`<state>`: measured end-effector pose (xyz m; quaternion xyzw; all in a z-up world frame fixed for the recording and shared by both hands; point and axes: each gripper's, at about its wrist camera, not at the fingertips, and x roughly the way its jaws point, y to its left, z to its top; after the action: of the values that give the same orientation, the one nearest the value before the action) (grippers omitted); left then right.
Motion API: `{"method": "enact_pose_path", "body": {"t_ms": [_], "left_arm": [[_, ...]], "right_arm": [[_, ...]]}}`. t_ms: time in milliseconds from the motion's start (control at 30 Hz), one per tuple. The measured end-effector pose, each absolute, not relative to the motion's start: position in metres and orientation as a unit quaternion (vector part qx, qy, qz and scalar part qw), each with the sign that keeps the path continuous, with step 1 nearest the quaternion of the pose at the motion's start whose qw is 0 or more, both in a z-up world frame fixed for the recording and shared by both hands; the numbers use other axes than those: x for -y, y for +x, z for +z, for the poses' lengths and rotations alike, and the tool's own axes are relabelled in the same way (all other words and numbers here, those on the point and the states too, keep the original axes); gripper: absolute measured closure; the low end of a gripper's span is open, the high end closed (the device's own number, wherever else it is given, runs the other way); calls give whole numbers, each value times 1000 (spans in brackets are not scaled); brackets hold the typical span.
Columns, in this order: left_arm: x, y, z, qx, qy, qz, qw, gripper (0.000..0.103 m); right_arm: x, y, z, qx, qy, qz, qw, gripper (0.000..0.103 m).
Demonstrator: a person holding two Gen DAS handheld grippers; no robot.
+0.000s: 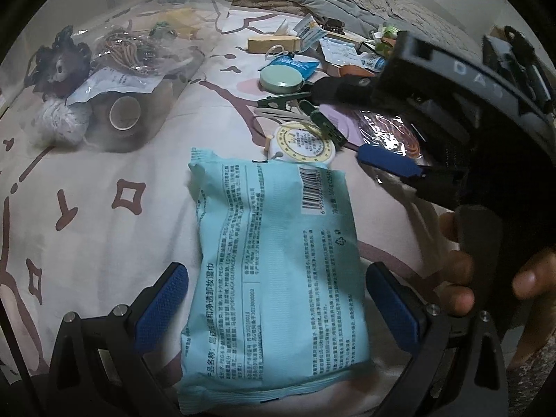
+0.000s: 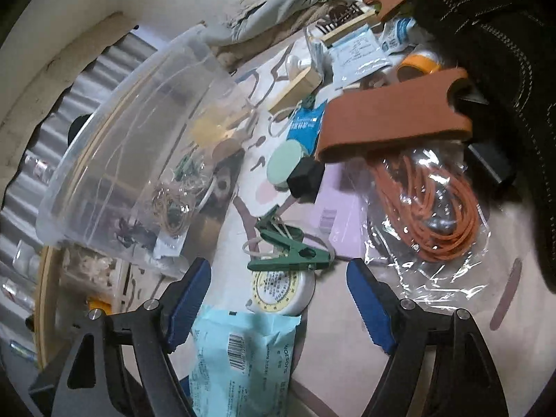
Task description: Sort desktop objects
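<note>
left claw (image 1: 274, 309) apart, astride wipes pack (image 1: 274, 260) | pack lengthwise along fingers, apparently flat | right claw (image 2: 278, 299) apart

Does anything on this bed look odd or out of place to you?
The clear plastic bin stands out: in the right wrist view it appears tipped on its side, with its contents lying against the lower wall. The blue wipes pack lies flat between the left tool's open fingers, not gripped.
</note>
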<state>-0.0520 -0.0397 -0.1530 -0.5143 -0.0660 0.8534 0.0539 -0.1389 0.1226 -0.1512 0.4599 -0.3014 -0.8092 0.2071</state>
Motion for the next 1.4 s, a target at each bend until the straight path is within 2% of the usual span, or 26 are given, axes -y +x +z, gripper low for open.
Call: {"method": "enact_pose_path", "body": {"t_ms": [600,833,900,1067,1400], "left_arm": [[37,-44,-153,63,-516,852,54,1],[34,-43,-154,52,-518,852,52,1],[35,-44,-154,52,-518,852,52,1],[35,-44,-155,51,-517,853,53,1],[35,-44,-157,44,-518,853,49,1]], "right_arm": [[-107,-147,-154,235,468,-823,219,23],[-110,-151,-155,246,475,-815,223,23],[-108,-150,-154,238,476,-818,221,25],[-109,-152,-156,229,479,-821,211,46],[-114,-149,-152,238,475,-820,211,50]]}}
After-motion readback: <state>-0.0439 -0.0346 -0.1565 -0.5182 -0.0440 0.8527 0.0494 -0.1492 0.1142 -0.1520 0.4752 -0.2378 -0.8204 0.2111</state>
